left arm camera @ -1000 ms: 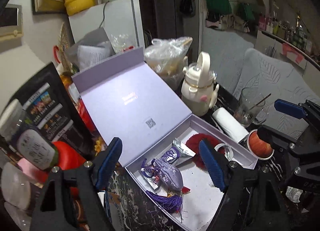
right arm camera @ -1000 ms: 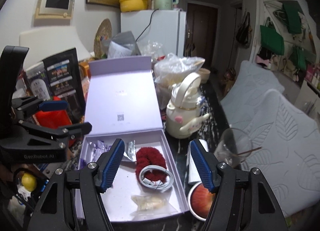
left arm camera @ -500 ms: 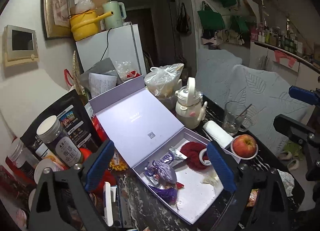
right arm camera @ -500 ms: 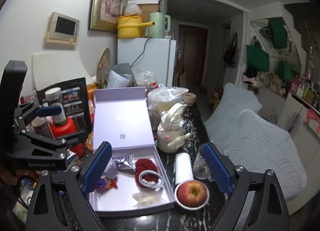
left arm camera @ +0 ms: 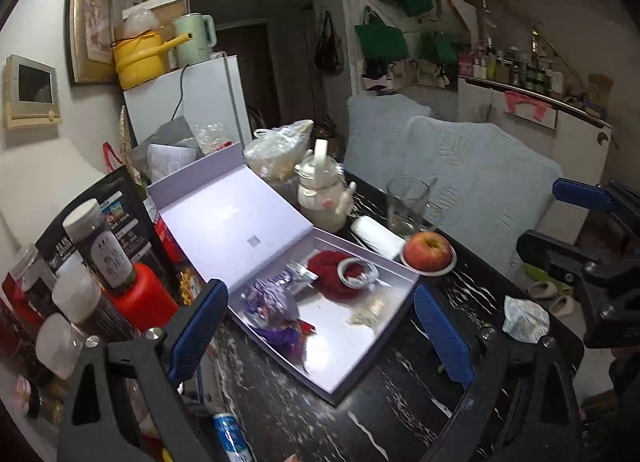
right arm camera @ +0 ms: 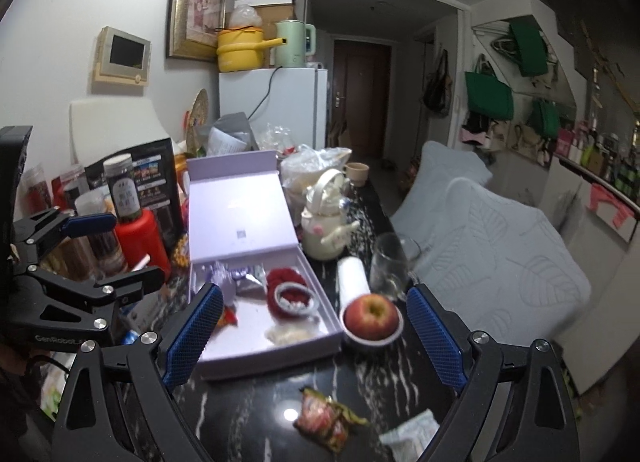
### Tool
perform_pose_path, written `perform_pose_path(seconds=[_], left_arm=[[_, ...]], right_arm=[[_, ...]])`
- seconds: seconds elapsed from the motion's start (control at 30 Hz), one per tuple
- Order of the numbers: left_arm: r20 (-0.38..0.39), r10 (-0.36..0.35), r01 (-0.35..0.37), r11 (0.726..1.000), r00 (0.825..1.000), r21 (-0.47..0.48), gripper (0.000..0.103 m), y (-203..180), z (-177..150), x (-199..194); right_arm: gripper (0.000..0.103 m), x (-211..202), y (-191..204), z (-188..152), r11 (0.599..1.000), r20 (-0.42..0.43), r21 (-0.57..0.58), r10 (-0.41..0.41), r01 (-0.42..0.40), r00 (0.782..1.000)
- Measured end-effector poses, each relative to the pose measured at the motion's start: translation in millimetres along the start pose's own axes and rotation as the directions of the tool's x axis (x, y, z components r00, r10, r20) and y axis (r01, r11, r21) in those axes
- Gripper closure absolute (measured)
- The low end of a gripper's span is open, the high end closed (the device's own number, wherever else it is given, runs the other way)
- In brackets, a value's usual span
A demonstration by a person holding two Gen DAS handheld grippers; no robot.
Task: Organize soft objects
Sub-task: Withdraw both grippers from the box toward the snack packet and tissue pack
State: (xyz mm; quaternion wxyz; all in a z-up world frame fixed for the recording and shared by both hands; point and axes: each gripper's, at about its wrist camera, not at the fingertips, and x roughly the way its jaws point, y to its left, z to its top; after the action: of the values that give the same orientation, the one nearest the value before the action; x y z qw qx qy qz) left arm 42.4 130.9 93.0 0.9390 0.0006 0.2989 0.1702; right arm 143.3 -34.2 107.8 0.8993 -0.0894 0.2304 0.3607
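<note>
Soft items lie inside an open lavender box [right arm camera: 328, 326] on the black marbled table [right arm camera: 272, 414], lid propped up at the far side: a purple tasselled sachet [left arm camera: 276, 302] at the left end, a red fuzzy scrunchie [right arm camera: 286, 286] near the middle with a coiled white cable [right arm camera: 298, 298] resting on it, a small pale packet [right arm camera: 286, 336] toward the near edge. Left gripper [left arm camera: 320, 336] hovers above the table, blue pads spread wide, holding nothing. Right gripper [right arm camera: 312, 336] likewise wide apart and empty, raised over the near table edge. Apple [right arm camera: 370, 316] in a white dish sits just right of the box; glass [right arm camera: 390, 262] and cream kettle [right arm camera: 324, 227] beyond it. Crumpled snack wrapper [right arm camera: 328, 416] lies near.
</note>
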Motion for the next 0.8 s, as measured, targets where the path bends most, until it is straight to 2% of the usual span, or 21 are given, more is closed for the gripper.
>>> perform_pose_path(seconds=[0.13,0.23,0.37,0.8], left_arm=[[0.033,0.004,-0.005,0.999,0.999,0.034,0.007,-17.0,-19.4,-11.8],[0.048,-0.024,0.021,0.998,0.999,0.057,0.007,-27.4,-33.5,-18.8],[0.023,-0.096,0.095,0.994,0.995,0.050,0.007,-35.8,-47.3,-21.7],[-0.014,-0.183,0.183,0.978,0.983,0.097,0.007,-78.8,-92.6,-30.3]], right_arm=[[0.009,-12.7,0.0,-21.5,1.000,-0.006,-0.015,-0.027,0.027,1.000],[0.009,-22.5,1.6,-39.3,0.999,-0.005,-0.023,-0.043,0.043,0.999],[0.009,-32.3,3.7,-62.2,0.998,-0.019,-0.020,-0.062,0.061,0.998],[0.009,-59.8,-7.4,-132.1,0.989,-0.075,0.092,-0.113,0.119,0.991]])
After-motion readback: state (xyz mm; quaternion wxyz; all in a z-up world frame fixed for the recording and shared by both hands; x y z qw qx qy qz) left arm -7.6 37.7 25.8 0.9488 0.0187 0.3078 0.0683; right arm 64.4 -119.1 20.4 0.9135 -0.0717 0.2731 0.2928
